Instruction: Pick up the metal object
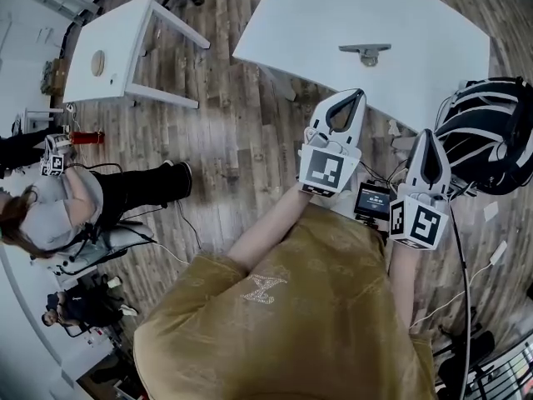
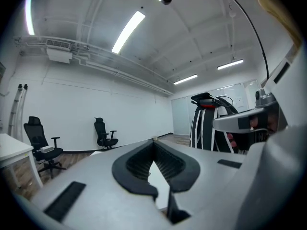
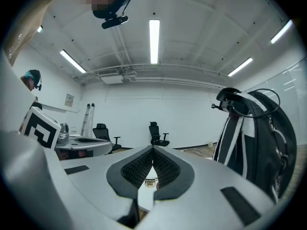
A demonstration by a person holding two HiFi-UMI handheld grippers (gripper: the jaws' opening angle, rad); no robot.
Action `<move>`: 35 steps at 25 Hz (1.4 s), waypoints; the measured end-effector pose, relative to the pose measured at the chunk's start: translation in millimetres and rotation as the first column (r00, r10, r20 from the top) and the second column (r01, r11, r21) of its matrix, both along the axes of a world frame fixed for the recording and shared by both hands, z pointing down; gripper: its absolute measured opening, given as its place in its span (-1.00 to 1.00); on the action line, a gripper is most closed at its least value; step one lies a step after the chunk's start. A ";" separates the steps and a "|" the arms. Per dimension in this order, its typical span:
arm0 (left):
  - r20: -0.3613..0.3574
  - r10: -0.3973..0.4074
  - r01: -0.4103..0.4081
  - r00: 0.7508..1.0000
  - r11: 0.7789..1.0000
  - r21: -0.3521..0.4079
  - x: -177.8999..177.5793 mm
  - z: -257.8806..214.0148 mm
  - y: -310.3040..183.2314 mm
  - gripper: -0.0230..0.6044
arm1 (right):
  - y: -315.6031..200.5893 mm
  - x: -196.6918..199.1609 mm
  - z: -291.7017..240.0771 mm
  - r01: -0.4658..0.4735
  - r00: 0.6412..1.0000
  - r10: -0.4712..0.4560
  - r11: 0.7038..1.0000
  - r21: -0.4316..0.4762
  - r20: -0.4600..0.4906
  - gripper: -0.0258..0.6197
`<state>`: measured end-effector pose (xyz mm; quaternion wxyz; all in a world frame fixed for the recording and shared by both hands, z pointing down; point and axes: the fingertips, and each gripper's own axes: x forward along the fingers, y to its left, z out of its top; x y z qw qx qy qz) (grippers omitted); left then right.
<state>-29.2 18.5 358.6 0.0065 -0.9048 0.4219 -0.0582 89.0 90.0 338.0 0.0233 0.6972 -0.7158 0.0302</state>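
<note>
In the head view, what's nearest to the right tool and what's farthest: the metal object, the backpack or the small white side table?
From the right tool:
1. backpack, just to its right.
2. metal object, ahead on the large white table.
3. small white side table, far to the left.

The small grey metal object [image 1: 365, 53], a short flat bar with a narrower stem below its middle, lies flat on the white table [image 1: 333, 15]. It rests on the right half, away from every edge.
</note>
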 end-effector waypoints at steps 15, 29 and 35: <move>0.015 -0.014 0.014 1.000 0.999 -0.052 18.9 22.4 -56.4 -0.91 | -57.2 12.4 6.5 0.026 0.999 -0.025 1.000 -0.011 0.022 -0.90; -0.136 -0.066 0.011 0.988 0.929 -0.370 67.2 90.8 -104.6 -0.90 | -124.7 49.6 28.7 0.080 0.995 -0.077 0.996 -0.046 0.064 -0.90; -0.175 -0.152 0.040 0.973 0.854 -0.519 72.0 130.0 -114.6 -0.90 | -137.6 53.6 44.6 0.104 0.993 -0.099 0.991 -0.081 0.068 -0.90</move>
